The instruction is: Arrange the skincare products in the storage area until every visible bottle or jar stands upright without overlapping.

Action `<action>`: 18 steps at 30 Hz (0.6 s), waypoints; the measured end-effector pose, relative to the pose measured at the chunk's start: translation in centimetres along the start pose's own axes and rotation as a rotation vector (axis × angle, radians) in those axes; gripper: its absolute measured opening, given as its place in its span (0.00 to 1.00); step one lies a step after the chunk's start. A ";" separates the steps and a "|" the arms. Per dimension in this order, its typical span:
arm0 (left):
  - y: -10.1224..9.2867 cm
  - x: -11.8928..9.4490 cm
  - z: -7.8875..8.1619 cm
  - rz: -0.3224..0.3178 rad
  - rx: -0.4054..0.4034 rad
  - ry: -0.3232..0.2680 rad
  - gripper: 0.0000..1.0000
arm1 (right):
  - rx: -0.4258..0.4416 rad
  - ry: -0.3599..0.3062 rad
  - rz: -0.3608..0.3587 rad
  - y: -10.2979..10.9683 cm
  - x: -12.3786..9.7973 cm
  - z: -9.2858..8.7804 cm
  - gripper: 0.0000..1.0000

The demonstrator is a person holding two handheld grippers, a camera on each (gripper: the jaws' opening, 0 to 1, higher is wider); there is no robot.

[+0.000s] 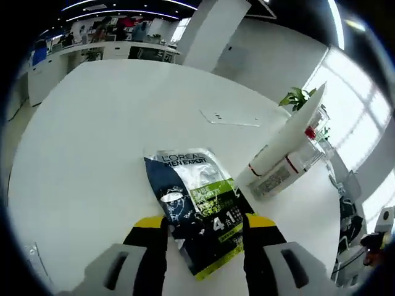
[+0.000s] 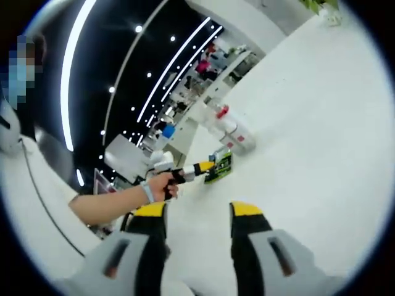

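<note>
A L'Oreal Men Expert sachet (image 1: 194, 200), dark blue, white and green, lies flat on the white round table (image 1: 92, 142). My left gripper (image 1: 205, 231) is open, its yellow-tipped jaws flanking the sachet's near end. Beyond it a white tube with a red band (image 1: 284, 139) lies on its side, leaning over a clear bottle with a red band (image 1: 278, 176) that also lies down. In the right gripper view my right gripper (image 2: 199, 213) is open with nothing in it, above bare table. There a hand holds the left gripper (image 2: 207, 166) at the green sachet (image 2: 222, 166), with the white bottles (image 2: 228, 132) behind.
A flat white card (image 1: 231, 117) lies further out on the table. A potted green plant (image 1: 299, 97) stands behind the tube near the table's edge. Office desks (image 1: 111, 49) and a white pillar (image 1: 213, 31) stand beyond the table. A person's forearm (image 2: 111, 200) reaches in from the left.
</note>
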State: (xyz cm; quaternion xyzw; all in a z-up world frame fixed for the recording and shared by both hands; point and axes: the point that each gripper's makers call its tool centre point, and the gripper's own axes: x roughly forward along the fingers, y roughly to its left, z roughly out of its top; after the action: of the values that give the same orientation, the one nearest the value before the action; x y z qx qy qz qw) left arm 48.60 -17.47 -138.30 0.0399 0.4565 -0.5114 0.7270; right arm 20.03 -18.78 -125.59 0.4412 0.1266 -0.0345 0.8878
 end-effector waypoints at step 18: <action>-1.3 0.5 0.0 -0.007 -0.005 0.016 0.51 | 0.000 -0.022 -0.018 -0.4 -1.2 0.5 0.38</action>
State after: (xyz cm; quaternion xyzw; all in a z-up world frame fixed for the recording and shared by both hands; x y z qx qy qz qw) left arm 47.59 -18.47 -138.12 0.0404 0.4636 -0.5122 0.7218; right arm 18.92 -19.43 -125.31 0.4397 0.1206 -0.0476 0.8887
